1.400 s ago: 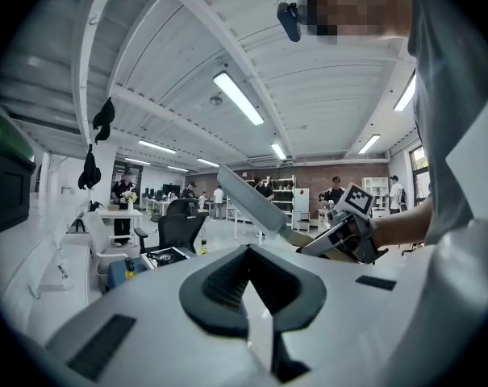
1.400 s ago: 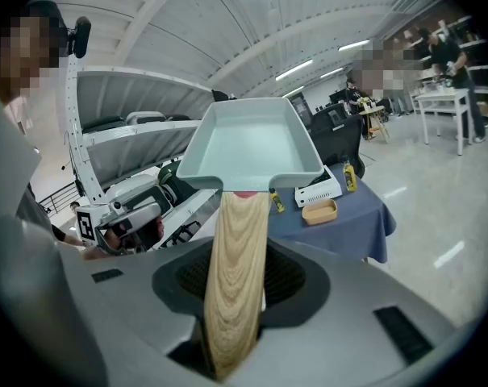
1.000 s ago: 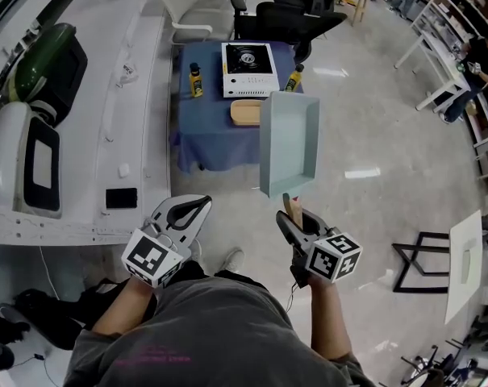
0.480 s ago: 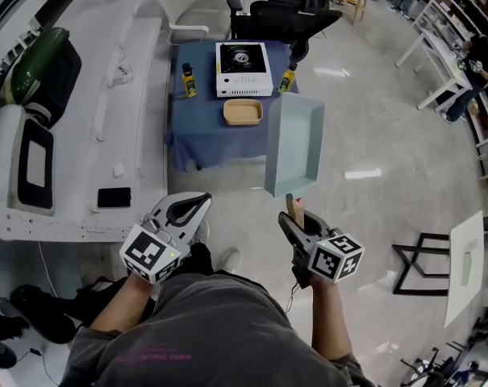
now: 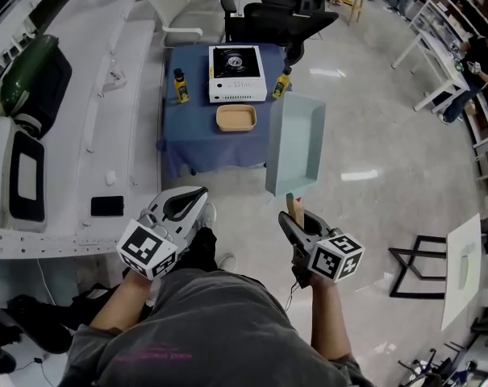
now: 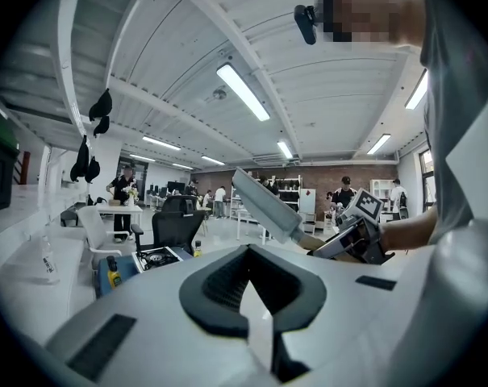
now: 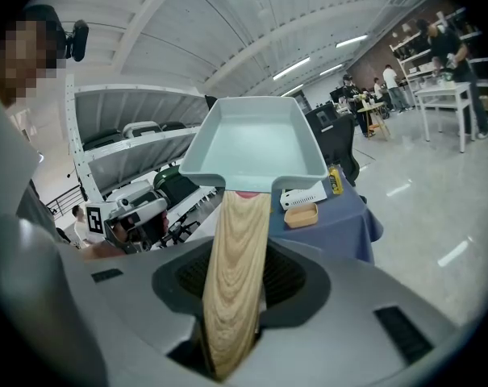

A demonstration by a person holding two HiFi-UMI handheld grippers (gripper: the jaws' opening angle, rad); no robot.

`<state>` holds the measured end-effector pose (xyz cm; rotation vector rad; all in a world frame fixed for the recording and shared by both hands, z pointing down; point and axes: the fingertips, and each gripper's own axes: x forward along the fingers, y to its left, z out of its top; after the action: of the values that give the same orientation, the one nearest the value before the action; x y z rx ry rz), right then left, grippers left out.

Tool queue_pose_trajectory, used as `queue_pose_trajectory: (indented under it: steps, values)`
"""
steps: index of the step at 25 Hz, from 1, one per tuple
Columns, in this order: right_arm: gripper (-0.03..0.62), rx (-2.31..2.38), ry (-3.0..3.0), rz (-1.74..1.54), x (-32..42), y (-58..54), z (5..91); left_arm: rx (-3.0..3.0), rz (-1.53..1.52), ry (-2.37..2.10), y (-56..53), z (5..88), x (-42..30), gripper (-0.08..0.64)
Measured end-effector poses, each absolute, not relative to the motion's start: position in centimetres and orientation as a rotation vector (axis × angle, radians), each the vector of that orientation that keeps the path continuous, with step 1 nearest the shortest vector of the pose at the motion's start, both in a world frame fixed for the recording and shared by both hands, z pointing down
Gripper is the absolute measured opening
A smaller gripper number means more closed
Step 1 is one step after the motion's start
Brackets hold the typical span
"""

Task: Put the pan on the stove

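Observation:
A pale blue-green rectangular pan (image 5: 296,145) with a light wooden handle (image 7: 237,264) is carried in the air. My right gripper (image 5: 296,218) is shut on that handle, and the pan (image 7: 256,143) juts out ahead of it. The white portable stove (image 5: 237,72) stands on a small table with a blue cloth (image 5: 203,131), well ahead of the pan. The stove (image 6: 156,256) shows small in the left gripper view too. My left gripper (image 5: 189,205) is held low at the left, jaws together, with nothing in it.
A tan dish (image 5: 235,118) lies on the blue cloth in front of the stove, with a yellow bottle (image 5: 180,85) on its left and another (image 5: 281,83) on its right. Black office chairs (image 5: 281,18) stand behind the table. A long white counter (image 5: 74,135) runs along the left.
The table with the stove has slid left and up in the head view as the person walks. The tan dish has come out from behind the pan. Both grippers hold as before.

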<state>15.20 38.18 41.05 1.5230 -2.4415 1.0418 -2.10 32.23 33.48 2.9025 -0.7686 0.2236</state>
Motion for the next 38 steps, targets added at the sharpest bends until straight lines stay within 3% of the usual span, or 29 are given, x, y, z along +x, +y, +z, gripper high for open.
queue_pose_trajectory:
  steps: [38]
  values:
    - [0.133, 1.492, -2.282, 1.152, 13.3, 4.6, 45.1, 2.810, 0.245, -0.795, -3.5, 38.3, -4.9, -0.003]
